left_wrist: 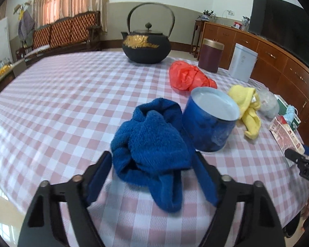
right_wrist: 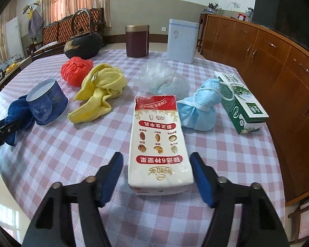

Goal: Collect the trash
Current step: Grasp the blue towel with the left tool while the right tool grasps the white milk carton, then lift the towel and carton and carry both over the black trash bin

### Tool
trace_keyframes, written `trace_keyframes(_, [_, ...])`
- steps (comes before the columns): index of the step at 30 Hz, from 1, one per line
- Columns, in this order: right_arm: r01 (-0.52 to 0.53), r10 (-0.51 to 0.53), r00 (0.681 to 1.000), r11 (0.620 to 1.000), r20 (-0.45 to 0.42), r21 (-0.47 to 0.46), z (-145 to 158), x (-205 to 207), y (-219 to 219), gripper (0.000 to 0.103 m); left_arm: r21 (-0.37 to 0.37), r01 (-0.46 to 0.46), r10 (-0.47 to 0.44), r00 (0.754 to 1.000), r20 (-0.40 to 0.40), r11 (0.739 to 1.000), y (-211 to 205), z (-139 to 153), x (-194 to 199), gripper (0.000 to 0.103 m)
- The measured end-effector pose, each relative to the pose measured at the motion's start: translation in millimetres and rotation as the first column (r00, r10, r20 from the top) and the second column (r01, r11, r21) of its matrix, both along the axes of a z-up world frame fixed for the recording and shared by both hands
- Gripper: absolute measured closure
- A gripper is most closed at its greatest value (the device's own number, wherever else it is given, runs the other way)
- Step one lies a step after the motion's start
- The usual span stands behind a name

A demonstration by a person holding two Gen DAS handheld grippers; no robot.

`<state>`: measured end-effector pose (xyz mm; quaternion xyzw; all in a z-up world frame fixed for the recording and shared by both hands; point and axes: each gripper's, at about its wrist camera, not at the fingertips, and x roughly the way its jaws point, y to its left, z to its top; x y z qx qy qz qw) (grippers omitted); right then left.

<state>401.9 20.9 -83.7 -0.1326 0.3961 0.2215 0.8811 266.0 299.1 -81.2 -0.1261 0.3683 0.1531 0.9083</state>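
Blue terry cloth [left_wrist: 152, 142] lies bunched at the centre of the left wrist view, between the pads of my left tool [left_wrist: 152, 168]. The jaws stand part-way open. The pad at 3 o'clock touches the cloth's edge, while the one at 9 o'clock sits just beside it, so I judge nothing gripped yet. A blue cup [left_wrist: 211, 119], upside down, stands touching the cloth at 2 o'clock, so I should close low on the folds without nudging it.

Right wrist view: a white-and-red milk carton [right_wrist: 159, 144] lies flat on the checked tabletop [right_wrist: 51, 154], its near end between the pads of my right tool [right_wrist: 156, 175]. These jaws are also half open, with a gap at each side. I should close squarely across the carton's narrow width. A yellow cloth [right_wrist: 98, 88] lies at 11 o'clock and a crumpled blue mask [right_wrist: 197, 107] at 1 o'clock.
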Motion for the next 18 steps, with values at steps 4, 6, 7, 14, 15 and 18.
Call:
trace_keyframes(4, [-0.005, 0.005, 1.000, 1.000, 0.000, 0.017, 1.4, -1.5, -0.3, 0.049, -0.026, -0.004, 0.005, 1.000, 0.008, 1.000, 7.4, -1.0, -0.9, 0.074])
trace_keyframes(6, [-0.015, 0.015, 1.000, 1.000, 0.020, 0.024, 5.2, -7.1, -1.7, 0.049, -0.022, -0.012, 0.013, 1.000, 0.025, 1.000, 7.2, 2.0, -8.0, 0.077])
trace_keyframes(7, [-0.018, 0.017, 1.000, 0.999, 0.026, 0.029, 6.8, -9.7, -2.7, 0.050, -0.020, -0.013, 0.014, 0.999, 0.035, 1.000, 6.2, 3.7, -12.3, 0.078])
trace_keyframes(14, [-0.033, 0.030, 0.997, 0.998, 0.066, 0.055, 25.9, -33.1, -13.7, 0.050, 0.014, -0.004, 0.003, 0.997, 0.077, 1.000, -12.0, 20.1, -45.1, 0.079])
trace_keyframes(15, [-0.032, 0.028, 0.997, 0.998, 0.072, 0.060, 29.2, -37.4, -16.8, 0.050, 0.012, 0.000, -0.001, 0.996, 0.084, 1.000, -16.1, 23.1, -51.1, 0.079])
trace_keyframes(18, [-0.028, 0.022, 0.996, 0.997, 0.081, 0.074, 37.8, -49.6, -27.7, 0.050, 0.015, 0.011, -0.012, 0.995, 0.101, 1.000, -25.3, 31.1, -58.8, 0.079])
